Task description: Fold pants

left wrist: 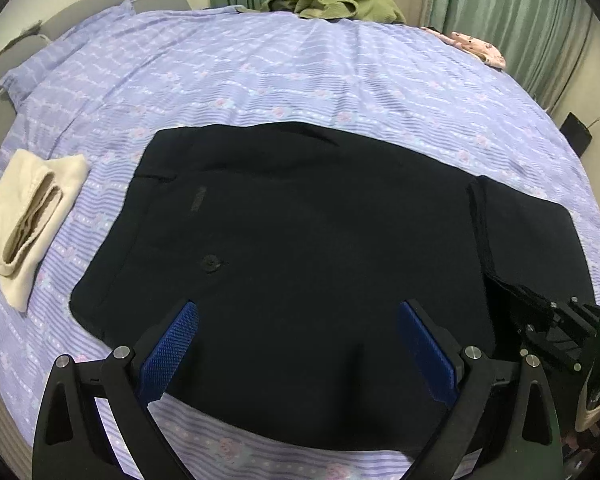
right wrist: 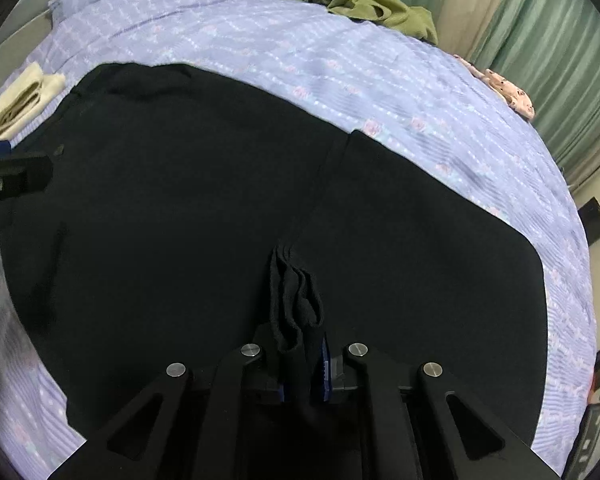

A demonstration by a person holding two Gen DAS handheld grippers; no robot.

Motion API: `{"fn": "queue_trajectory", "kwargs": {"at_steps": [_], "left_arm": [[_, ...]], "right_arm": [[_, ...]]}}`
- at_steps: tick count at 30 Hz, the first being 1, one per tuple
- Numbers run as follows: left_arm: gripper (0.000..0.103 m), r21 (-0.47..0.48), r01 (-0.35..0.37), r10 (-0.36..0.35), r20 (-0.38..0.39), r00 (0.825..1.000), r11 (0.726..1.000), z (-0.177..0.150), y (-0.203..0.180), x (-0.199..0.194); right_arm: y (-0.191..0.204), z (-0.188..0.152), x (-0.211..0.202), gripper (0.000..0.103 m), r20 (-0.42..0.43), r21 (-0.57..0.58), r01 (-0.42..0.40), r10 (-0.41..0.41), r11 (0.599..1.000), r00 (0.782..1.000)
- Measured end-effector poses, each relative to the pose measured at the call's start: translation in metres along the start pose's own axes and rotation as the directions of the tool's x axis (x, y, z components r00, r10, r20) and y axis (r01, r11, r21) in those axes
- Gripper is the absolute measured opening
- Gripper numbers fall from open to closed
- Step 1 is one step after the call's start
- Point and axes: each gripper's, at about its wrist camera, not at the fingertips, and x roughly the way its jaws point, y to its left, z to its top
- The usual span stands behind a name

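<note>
Both tools are angled down over the bed. Left hand-held gripper (left wrist: 298,320) has its blue-padded fingers (left wrist: 168,354) spread wide, with nothing between them; it hangs over the near edge of the black pants (left wrist: 300,240). Right hand-held gripper (right wrist: 302,364) is nearly closed, its pads pinching a bunched fold of the pants' dark cloth, which rises in wrinkled layers from between the fingers.

The pants lie spread flat across the near half of the bed, on a lilac bedsheet (left wrist: 260,80) printed with pale stripes and small pink flowers. A round button (left wrist: 210,263) shows on the fabric toward the left, and a folded-over section lies at the right end, its layered edge visible beside the right tool.

To the left of the pants, apart from them, sits a folded cream garment (left wrist: 28,216). At the far edge of the bed there is a crumpled olive-green garment (left wrist: 336,2), and a pink patterned cloth (left wrist: 480,46) lies at the far right corner. Green curtains (left wrist: 500,0) hang behind.
</note>
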Motion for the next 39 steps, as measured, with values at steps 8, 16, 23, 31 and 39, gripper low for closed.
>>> {"fn": "queue_trajectory", "kwargs": {"at_steps": [8, 16, 23, 31, 39], "left_arm": [[0.101, -0.038, -0.038, 0.038, -0.011, 0.999, 0.999, -0.010, 0.028, -0.009], [0.101, -0.106, -0.066, 0.063, -0.025, 0.998, 0.992, -0.032, 0.090, -0.030], [0.102, -0.249, -0.035, 0.031, -0.021, 0.999, 0.968, -0.048, 0.152, -0.028], [0.102, -0.369, 0.124, -0.131, 0.006, 0.991, 0.921, -0.048, 0.207, 0.015], [0.100, -0.623, 0.366, -0.421, 0.064, 0.905, 0.692, -0.056, 0.237, 0.070]], "right_arm": [[0.017, -0.009, -0.028, 0.051, -0.011, 0.026, -0.183, 0.183, 0.983, 0.983], [0.034, -0.010, -0.105, 0.052, 0.052, 0.137, -0.223, 0.217, 0.965, 0.975], [0.049, 0.016, -0.124, 0.073, 0.097, 0.267, -0.159, 0.138, 0.950, 0.986], [0.100, 0.052, -0.088, 0.073, 0.069, 0.147, -0.192, 0.184, 0.970, 0.981], [0.121, 0.066, -0.074, 0.073, 0.060, 0.197, -0.221, 0.213, 0.955, 0.975]]}}
